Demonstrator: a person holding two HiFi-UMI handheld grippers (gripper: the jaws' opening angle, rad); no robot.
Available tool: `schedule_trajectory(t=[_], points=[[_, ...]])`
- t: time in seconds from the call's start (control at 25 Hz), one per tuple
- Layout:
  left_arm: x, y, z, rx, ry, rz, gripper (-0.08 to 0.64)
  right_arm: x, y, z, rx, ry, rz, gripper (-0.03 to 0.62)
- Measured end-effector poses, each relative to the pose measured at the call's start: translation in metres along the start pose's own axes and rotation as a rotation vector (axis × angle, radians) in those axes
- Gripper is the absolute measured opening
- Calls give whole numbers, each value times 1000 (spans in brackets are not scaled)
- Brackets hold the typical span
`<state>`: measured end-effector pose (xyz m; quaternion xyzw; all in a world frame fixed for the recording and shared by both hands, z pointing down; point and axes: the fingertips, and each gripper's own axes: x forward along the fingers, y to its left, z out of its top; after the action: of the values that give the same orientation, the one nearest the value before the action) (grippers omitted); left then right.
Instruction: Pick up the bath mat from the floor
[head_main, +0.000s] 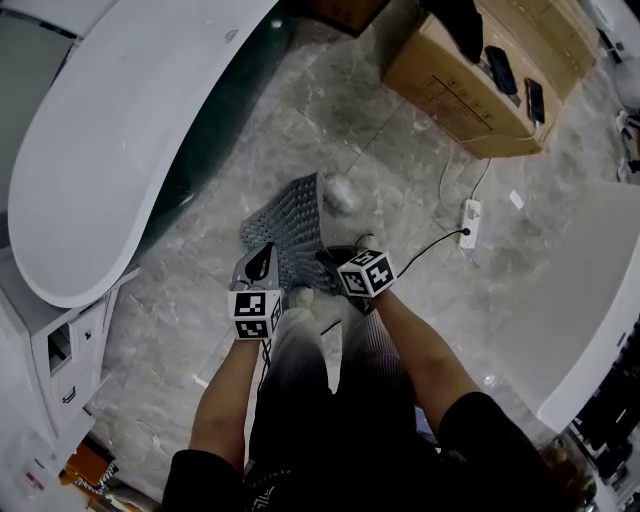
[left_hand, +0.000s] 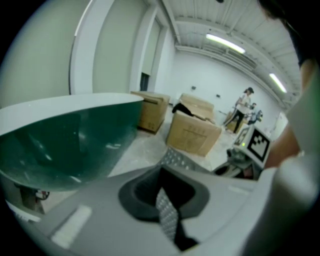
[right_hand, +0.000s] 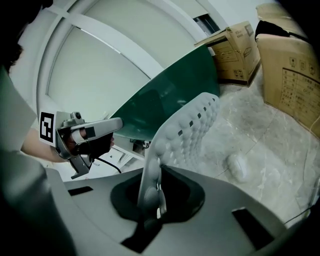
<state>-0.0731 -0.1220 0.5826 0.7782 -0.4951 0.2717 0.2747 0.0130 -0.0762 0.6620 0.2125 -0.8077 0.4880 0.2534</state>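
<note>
- Left gripper (head_main: 262, 258): jaws pressed together on near edge of bath mat (head_main: 293, 225); thin strip of mat pinched between pads.
- Right gripper (head_main: 330, 258): jaws clamped on same edge, just beside left gripper.
- Mat: grey, perforated, raised off marble floor (head_main: 400, 150) at gripped edge, curving up ahead of jaws.
- Far edge contact with floor: cannot tell.
- Bathtub (head_main: 120, 130) at left; cardboard boxes (head_main: 465, 85) well apart, ahead right.

a white bathtub (head_main: 130, 150), a cardboard box (head_main: 450, 88) and a power strip (head_main: 470, 222).
</note>
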Motion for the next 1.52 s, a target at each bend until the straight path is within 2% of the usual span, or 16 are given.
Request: schedule_trajectory(t=[0.2, 0.6, 0.96, 1.16, 1.52], points=[[-14, 11, 4, -6, -13, 24, 5, -8, 16, 29, -50, -24, 13, 12], [-55, 7, 29, 0, -56, 32, 5, -55, 84, 73, -79, -143, 72, 12], [-87, 0, 60, 18, -113, 20, 5, -104, 119, 106, -105, -240, 55, 12], [-108, -1, 78, -15, -163, 25, 5, -132, 133, 126, -123, -293, 42, 12], [-140, 5, 89, -91, -184, 40, 5, -169, 164, 151, -167, -376, 36, 13]])
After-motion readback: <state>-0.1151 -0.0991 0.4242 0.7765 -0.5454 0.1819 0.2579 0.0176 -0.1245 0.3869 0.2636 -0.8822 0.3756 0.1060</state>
